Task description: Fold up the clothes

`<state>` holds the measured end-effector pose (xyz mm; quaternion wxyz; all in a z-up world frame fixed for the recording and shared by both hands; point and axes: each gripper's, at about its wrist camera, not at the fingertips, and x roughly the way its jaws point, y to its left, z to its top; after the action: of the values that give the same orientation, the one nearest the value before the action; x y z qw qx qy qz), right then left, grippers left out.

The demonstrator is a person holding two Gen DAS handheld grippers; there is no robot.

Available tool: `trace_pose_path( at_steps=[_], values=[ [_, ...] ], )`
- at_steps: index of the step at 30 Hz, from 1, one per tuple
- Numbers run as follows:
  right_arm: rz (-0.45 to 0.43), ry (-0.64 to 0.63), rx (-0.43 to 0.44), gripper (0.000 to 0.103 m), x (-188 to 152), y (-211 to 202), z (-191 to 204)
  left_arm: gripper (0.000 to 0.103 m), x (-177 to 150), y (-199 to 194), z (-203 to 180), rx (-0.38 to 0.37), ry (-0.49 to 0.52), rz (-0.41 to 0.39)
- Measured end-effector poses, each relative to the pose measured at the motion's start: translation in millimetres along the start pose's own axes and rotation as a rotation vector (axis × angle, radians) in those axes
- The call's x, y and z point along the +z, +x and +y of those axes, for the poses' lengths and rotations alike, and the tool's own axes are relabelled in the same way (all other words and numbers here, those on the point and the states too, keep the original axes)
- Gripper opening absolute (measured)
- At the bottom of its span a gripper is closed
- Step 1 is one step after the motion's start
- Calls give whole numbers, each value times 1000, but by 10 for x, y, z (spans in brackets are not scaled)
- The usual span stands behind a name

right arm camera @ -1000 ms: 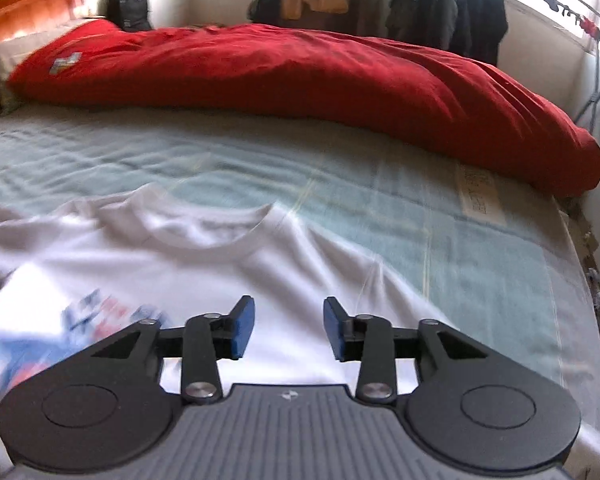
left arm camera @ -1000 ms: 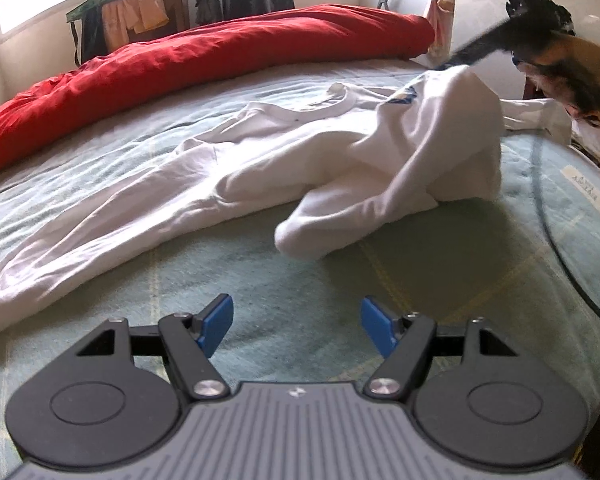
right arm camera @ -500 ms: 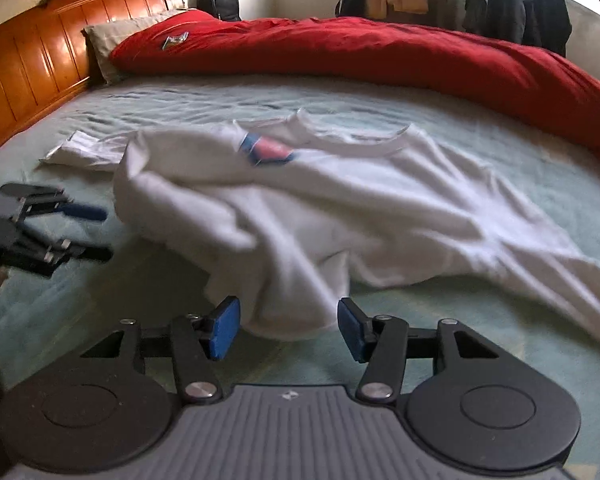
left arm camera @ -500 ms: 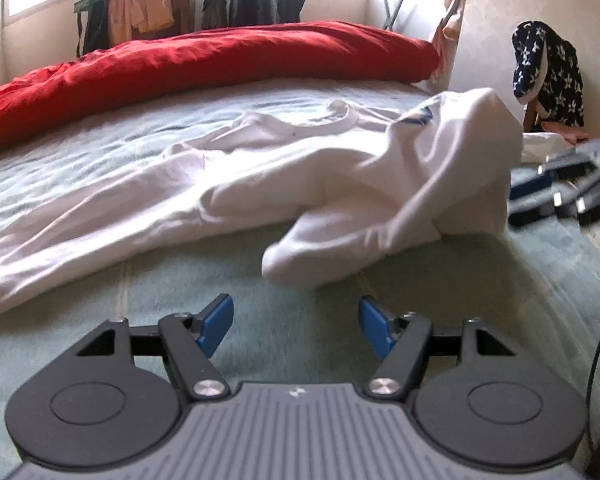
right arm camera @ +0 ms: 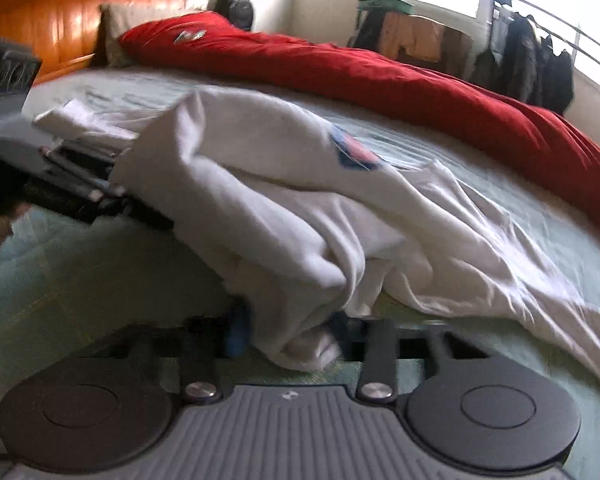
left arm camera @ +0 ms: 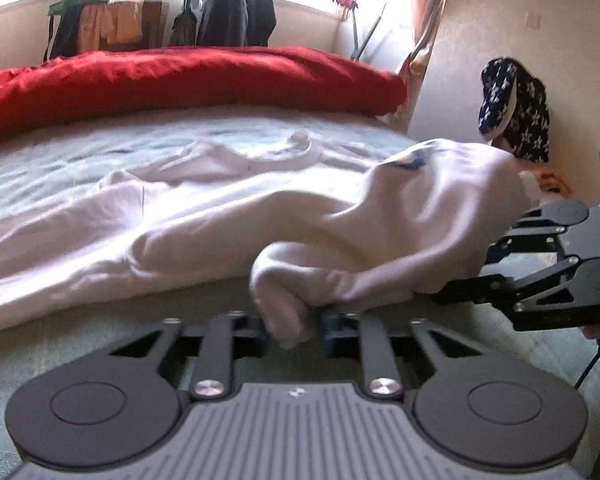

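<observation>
- Green and soft, the bed (left arm camera: 148, 312) carries everything, and the red quilt (left arm camera: 188, 76) runs along its far edge.
- The white shirt (left arm camera: 228, 216) lies rumpled on the bed near my edge. Its long way goes across the bed: the neck hole (left arm camera: 300, 140) points at the red quilt, and the body trails off toward the left edge in my left view.
- One end is bunched up in a heap, with a blue and red picture (right arm camera: 354, 152) on top. That heap sits right in front of both claws, so neither hand is really nearer.
- My left gripper (left arm camera: 296, 326) has just been closing, and now it pinches a fat fold of the shirt, narrow and tight.
- My right gripper (right arm camera: 288, 330) has just been closing too. A thick wad of shirt fills the gap and it looks squeezed there.
- I think the next move is to lift both and pull the shirt out flat along its long way.
</observation>
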<state>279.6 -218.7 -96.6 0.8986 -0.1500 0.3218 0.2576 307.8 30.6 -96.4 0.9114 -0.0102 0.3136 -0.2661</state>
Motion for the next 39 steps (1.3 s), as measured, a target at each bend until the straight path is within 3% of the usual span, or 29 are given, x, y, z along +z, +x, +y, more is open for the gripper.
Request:
trace_pose_path(
  at_steps=[5,16,24,29,30,32,34,39],
  values=[
    [-13,-4,-8,29,124,-202,-48,6,95,-296,-148,-7,43,-53],
    [-44,60,4,29,261,-1136,-42,5,201,-1234,-382,-34,50,-112],
    [17,62,-67,41,21,-1374,153,9,-76,-1426,-472,129,113,-18],
    [18,53,-72,47,-100,-1498,318,10,-261,-1424,-482,177,104,40],
    [19,50,-69,47,-118,-1509,344,12,-302,-1439,-480,162,82,46],
    [23,48,-59,48,-166,-1519,375,35,-384,-1465,-474,132,36,56],
    [27,56,-47,48,-214,-1505,426,46,-461,-1435,-447,94,-38,60],
    [42,94,-14,49,-379,-1393,544,48,-673,-1261,-384,-12,-210,72]
  ],
)
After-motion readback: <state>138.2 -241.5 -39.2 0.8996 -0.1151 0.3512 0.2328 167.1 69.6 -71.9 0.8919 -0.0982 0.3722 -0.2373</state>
